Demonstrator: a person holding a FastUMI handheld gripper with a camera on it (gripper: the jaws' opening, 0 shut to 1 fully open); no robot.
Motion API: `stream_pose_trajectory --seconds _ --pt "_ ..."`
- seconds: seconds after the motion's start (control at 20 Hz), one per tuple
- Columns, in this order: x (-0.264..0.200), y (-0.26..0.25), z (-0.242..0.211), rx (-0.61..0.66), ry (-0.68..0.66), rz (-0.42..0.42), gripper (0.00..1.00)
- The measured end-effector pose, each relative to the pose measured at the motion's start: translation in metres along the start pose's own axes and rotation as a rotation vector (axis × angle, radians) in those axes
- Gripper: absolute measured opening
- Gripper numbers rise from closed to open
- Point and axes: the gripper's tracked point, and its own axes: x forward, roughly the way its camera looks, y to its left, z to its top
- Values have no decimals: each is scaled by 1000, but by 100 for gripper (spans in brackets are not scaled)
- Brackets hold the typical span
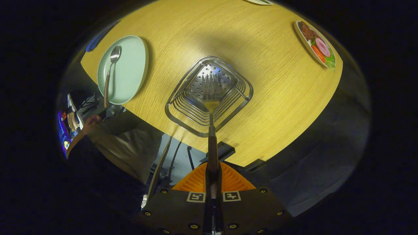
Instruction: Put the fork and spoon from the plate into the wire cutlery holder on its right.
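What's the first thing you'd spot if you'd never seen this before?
A fork pinched between the fingers of the gripper, its prongs pointing down into the wire cutlery holder on the wooden table. Left of the holder, a spoon lies on a pale green plate.

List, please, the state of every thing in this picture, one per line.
gripper: shut on the fork handle
fork: held, tines down over the holder
wire cutlery holder: upright on the table
spoon: lying on the plate
green plate: at the table edge
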Motion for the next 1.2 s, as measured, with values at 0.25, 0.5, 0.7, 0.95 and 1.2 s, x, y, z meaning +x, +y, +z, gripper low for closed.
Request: stream_pose_trajectory --seconds 0.25,0.5,0.7,0.95,1.2 --pt "-13 -5 18 13 -29 -26 14" --pt "-39 -7 22 42 -159 -38 33" --pt "-67 8 21 117 -340 6 32" --pt "-89 54 18 165 -531 80 32" --pt "-89 119 22 131 -604 165 32"
